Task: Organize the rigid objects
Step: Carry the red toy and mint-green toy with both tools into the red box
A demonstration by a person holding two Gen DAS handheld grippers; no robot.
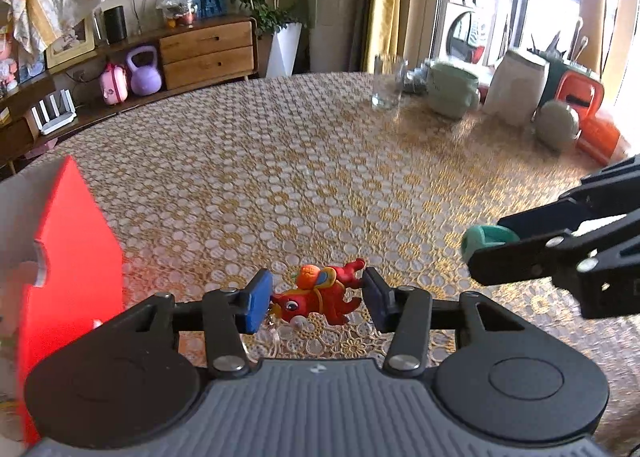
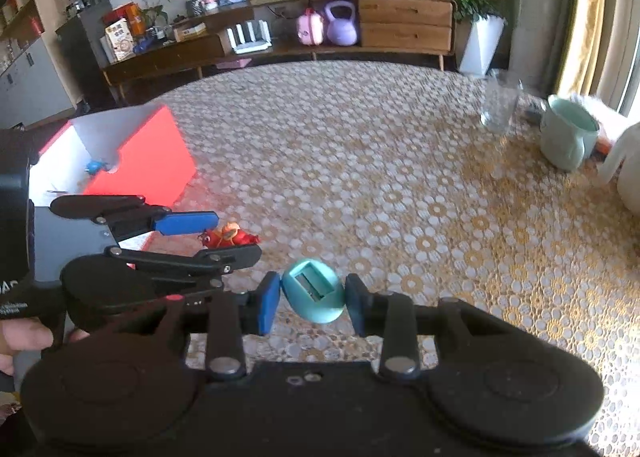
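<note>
My left gripper (image 1: pixel 316 299) is shut on a small red toy figure (image 1: pixel 320 295) with an orange ball on its back, just above the tablecloth. The toy also shows in the right wrist view (image 2: pixel 230 237) between the left gripper's fingers (image 2: pixel 186 223). My right gripper (image 2: pixel 312 301) is shut on a teal egg-shaped pencil sharpener (image 2: pixel 314 291), blade slot facing up. In the left wrist view the right gripper (image 1: pixel 492 247) comes in from the right holding the teal sharpener (image 1: pixel 480 239). A red open box (image 2: pixel 140 161) stands at the left, with a small blue item (image 2: pixel 96 165) inside.
The red box (image 1: pixel 72 257) stands close on the left of my left gripper. At the far right of the round table stand a clear glass (image 2: pixel 500 105), a green mug (image 2: pixel 568 137), a white container (image 1: pixel 514 91) and an orange object (image 1: pixel 588 113). The lace tablecloth (image 2: pixel 360 177) covers the table.
</note>
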